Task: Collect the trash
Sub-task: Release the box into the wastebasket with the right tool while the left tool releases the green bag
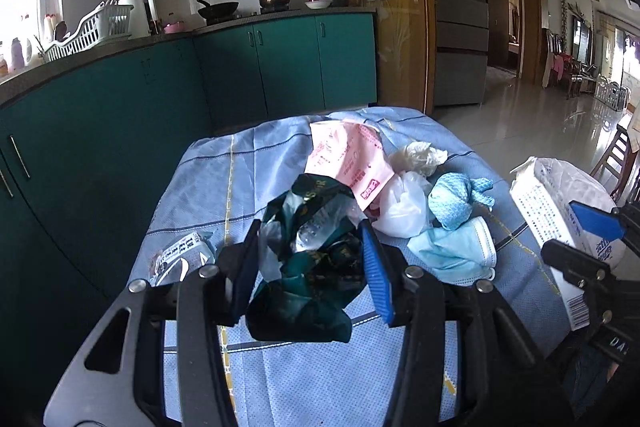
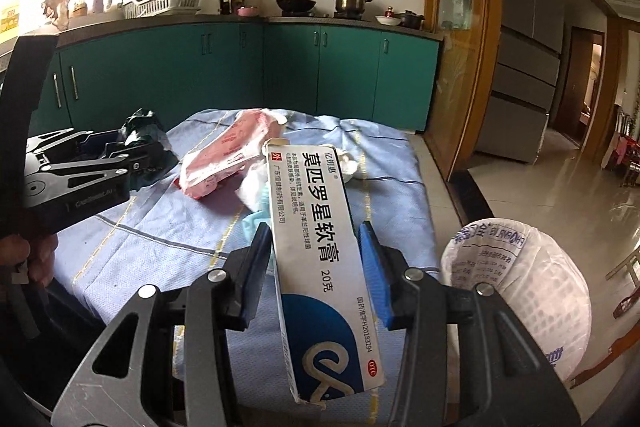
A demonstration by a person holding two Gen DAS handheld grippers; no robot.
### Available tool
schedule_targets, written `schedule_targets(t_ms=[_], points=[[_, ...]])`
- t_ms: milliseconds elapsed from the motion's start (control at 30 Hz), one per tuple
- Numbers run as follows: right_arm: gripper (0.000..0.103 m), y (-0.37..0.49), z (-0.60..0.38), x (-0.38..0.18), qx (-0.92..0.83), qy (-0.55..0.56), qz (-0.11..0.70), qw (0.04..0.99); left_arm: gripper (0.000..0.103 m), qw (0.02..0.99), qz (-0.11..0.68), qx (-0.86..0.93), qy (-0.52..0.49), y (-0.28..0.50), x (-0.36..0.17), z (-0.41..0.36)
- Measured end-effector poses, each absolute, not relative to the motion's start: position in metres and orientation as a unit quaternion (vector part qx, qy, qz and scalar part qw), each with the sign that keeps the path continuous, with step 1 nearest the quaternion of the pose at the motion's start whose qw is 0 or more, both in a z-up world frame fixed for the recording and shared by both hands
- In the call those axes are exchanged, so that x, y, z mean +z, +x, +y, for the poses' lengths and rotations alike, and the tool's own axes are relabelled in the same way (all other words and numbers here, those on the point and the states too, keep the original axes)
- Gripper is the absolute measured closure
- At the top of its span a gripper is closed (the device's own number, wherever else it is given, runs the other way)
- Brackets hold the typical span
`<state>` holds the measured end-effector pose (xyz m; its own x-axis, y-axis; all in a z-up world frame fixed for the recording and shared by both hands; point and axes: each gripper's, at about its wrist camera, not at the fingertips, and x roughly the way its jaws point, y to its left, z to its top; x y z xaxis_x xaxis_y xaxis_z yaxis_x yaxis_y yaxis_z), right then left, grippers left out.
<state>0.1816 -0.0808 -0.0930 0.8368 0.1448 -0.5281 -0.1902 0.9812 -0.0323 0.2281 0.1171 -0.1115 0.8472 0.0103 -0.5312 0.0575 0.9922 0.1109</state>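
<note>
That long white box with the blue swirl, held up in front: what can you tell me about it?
The box is a long, narrow cardboard carton, white with a blue patch and white swirl at its near end, black Chinese print along its length and a small red mark. Its near corner looks dented. The right tool grips its long sides, holding it above the blue cloth, far end tilted slightly left.

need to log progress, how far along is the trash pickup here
Nothing is visibly binned yet. In hand: the left gripper is shut on the dark green wrapper, and the right gripper is shut on the ointment box beside the white bag. Left on the blue cloth: pink packet, crumpled tissue, white plastic bag, blue rag, face mask, small carton.
</note>
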Motion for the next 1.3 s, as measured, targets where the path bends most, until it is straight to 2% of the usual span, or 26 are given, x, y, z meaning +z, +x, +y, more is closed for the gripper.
schedule_targets(t_ms=[400, 567, 700, 1000, 1100, 1167, 1300], points=[[0.058, 0.152, -0.191, -0.08, -0.053, 0.007, 0.232, 0.971, 0.054, 0.974, 0.209, -0.046, 0.071, 0.223, -0.091, 0.058], [0.058, 0.142, -0.251, -0.088, -0.121, 0.035, 0.24, 0.963, 0.054, 0.97, 0.22, -0.085, 0.061, 0.235, -0.088, 0.029], [0.058, 0.154, -0.3, -0.114, -0.158, 0.072, 0.283, 0.943, 0.054, 0.961, 0.23, -0.142, 0.053, 0.246, -0.08, -0.007], [0.058, 0.179, -0.334, -0.142, -0.151, 0.11, 0.291, 0.938, 0.054, 0.921, 0.27, -0.269, 0.08, 0.275, -0.089, -0.115], [0.053, 0.181, -0.34, -0.143, -0.153, 0.105, 0.287, 0.94, 0.054, 0.912, 0.282, -0.287, 0.083, 0.284, -0.095, -0.145], [0.038, 0.18, -0.341, -0.143, -0.155, 0.1, 0.284, 0.941, 0.054, 0.907, 0.286, -0.297, 0.084, 0.287, -0.1, -0.158], [0.036, 0.174, -0.344, -0.144, -0.177, 0.091, 0.28, 0.939, 0.052, 0.896, 0.302, -0.316, 0.08, 0.294, -0.109, -0.177]])
